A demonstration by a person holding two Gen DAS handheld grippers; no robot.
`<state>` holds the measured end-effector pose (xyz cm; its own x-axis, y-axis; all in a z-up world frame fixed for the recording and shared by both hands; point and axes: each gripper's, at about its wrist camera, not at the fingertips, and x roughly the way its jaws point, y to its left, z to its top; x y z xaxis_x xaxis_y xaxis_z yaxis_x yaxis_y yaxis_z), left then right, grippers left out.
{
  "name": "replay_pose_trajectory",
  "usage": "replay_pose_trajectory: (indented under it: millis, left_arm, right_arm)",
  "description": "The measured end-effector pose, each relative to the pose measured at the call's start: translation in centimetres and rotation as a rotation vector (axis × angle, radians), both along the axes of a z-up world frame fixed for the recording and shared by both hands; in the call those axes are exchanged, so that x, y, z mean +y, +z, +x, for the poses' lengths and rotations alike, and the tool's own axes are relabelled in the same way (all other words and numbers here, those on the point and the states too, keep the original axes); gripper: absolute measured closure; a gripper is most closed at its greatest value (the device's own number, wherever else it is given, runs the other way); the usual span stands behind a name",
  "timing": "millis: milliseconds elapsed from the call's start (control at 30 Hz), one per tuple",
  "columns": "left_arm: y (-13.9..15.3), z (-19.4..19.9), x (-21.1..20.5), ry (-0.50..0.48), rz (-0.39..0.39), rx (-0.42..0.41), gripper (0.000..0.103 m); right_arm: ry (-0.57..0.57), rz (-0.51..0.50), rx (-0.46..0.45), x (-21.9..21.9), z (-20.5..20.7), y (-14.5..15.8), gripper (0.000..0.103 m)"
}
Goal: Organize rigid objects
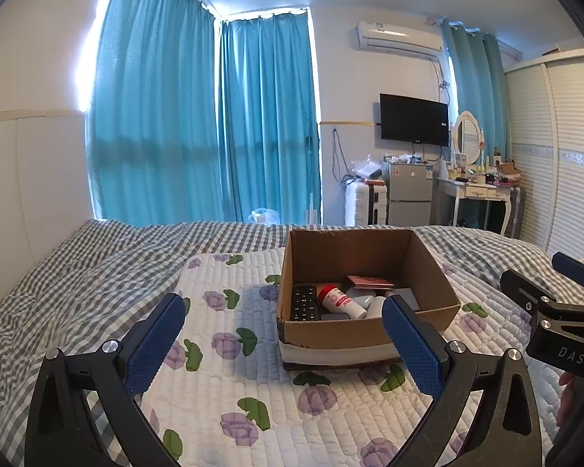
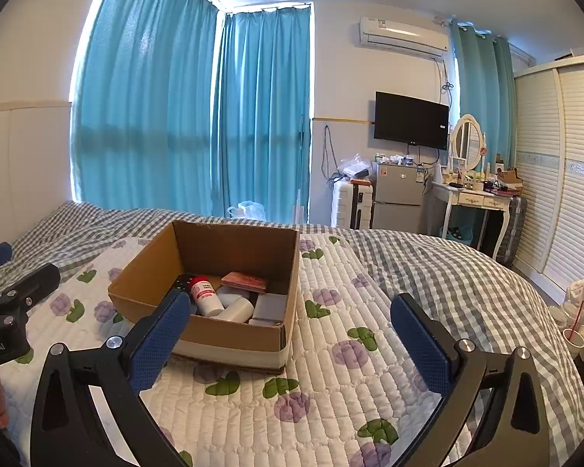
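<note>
A brown cardboard box (image 1: 428, 260) stands on a white quilt with purple flowers (image 1: 229, 381) on the bed. Inside lie a black remote (image 1: 303, 303), a white bottle with a red cap (image 1: 340, 301), a reddish flat packet (image 1: 370, 281), and grey and white items. The box (image 2: 233, 334) also shows in the right wrist view with the bottle (image 2: 205, 295) and packet (image 2: 244, 281). My left gripper (image 1: 284, 334) is open and empty, in front of the box. My right gripper (image 2: 288, 334) is open and empty, to the box's right front.
A grey checked bedspread (image 1: 66, 272) covers the bed. Blue curtains (image 1: 198, 124) hang behind. A fridge (image 1: 408, 194), a suitcase (image 1: 364, 204), a dressing table (image 1: 475, 190) and a wardrobe (image 1: 564, 155) stand at the far right. A cup with a straw (image 2: 574, 338) sits at the right edge.
</note>
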<state>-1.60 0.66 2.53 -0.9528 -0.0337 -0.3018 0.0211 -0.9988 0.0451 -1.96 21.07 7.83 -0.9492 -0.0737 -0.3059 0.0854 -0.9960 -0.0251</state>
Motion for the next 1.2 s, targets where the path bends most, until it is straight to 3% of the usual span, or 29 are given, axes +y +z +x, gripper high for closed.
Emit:
replay_pose_trajectory:
  millis: [1200]
  left_arm:
    - [-0.28,-0.23,0.26,0.001,-0.005,-0.02,0.0]
  right_arm:
    - [-0.016,0.015,-0.015,-0.21,-0.28,-0.96,0.0]
